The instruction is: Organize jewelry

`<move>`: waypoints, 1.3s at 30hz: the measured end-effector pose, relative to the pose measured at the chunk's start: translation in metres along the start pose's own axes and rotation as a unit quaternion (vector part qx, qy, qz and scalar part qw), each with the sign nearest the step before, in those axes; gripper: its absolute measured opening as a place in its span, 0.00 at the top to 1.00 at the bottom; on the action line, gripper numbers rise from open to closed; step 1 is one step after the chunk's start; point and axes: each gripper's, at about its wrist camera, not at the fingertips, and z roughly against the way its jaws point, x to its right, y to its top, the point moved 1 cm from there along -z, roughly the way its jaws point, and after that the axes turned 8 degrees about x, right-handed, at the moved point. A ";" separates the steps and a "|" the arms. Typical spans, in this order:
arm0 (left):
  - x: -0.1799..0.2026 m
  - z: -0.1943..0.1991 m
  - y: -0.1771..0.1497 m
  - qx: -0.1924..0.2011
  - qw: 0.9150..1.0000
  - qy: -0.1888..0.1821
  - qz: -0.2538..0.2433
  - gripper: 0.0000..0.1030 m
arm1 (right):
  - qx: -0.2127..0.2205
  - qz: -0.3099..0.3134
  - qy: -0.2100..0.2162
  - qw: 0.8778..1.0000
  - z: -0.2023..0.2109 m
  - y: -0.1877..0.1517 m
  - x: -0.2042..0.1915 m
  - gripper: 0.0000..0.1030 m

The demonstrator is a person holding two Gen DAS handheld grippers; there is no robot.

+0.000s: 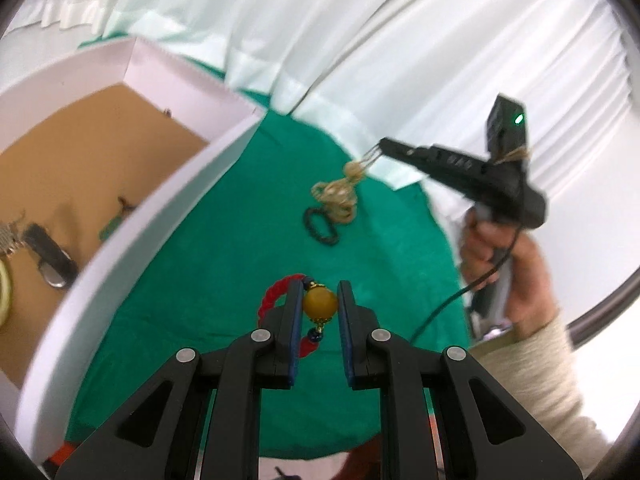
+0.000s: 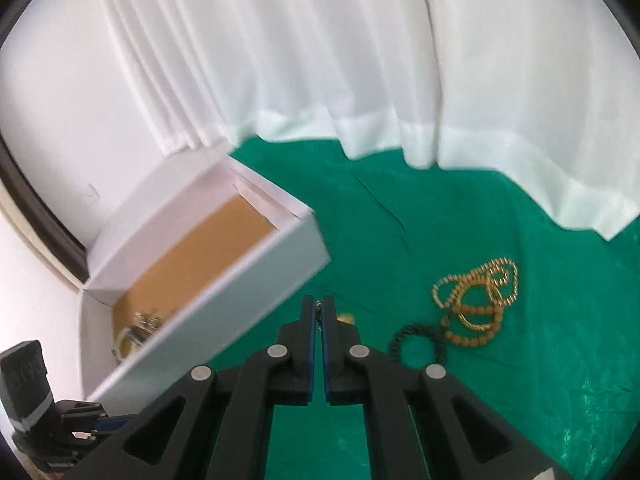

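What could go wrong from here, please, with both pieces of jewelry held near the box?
1. The left hand-held gripper touches the red bracelet only at its round yellow bead, which may roll out.
2. The right hand-held gripper pinches a thin strand of the gold chain, whose lower end looks bunched by the black bead bracelet; lifting may drag it.
3. The white box has a high wall; hanging jewelry could snag.

Setting: you are probably working in a staged recording corner rather than a lived-in room. Evidence: white pleated curtain point(image 2: 320, 60) filling the upper frame; green cloth point(image 2: 400, 216) spread below; white cardboard box point(image 2: 208, 280), left of centre.
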 end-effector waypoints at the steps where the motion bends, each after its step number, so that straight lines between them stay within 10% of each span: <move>1: 0.003 0.010 0.006 0.008 1.000 -0.004 0.000 0.85 | 0.007 0.005 0.007 1.000 0.006 0.004 -0.009 0.97; 7: 0.004 0.086 0.049 0.064 0.998 -0.003 -0.005 0.85 | 0.047 0.024 0.045 0.998 0.023 0.027 -0.068 0.97; 17: -0.092 0.131 0.101 0.134 0.980 0.147 -0.002 0.85 | 0.048 0.034 0.119 0.991 -0.019 0.047 -0.153 0.97; 34: -0.228 0.051 0.087 0.032 0.954 0.297 0.019 0.84 | -0.088 0.068 0.130 0.985 -0.168 -0.016 -0.243 0.97; 38: -0.228 0.048 0.082 0.019 0.946 0.324 0.008 0.27 | -0.105 0.062 0.114 0.986 -0.180 -0.027 -0.247 0.90; 39: -0.226 0.050 0.081 0.025 0.943 0.332 0.003 0.18 | -0.107 0.060 0.110 0.986 -0.180 -0.029 -0.246 0.70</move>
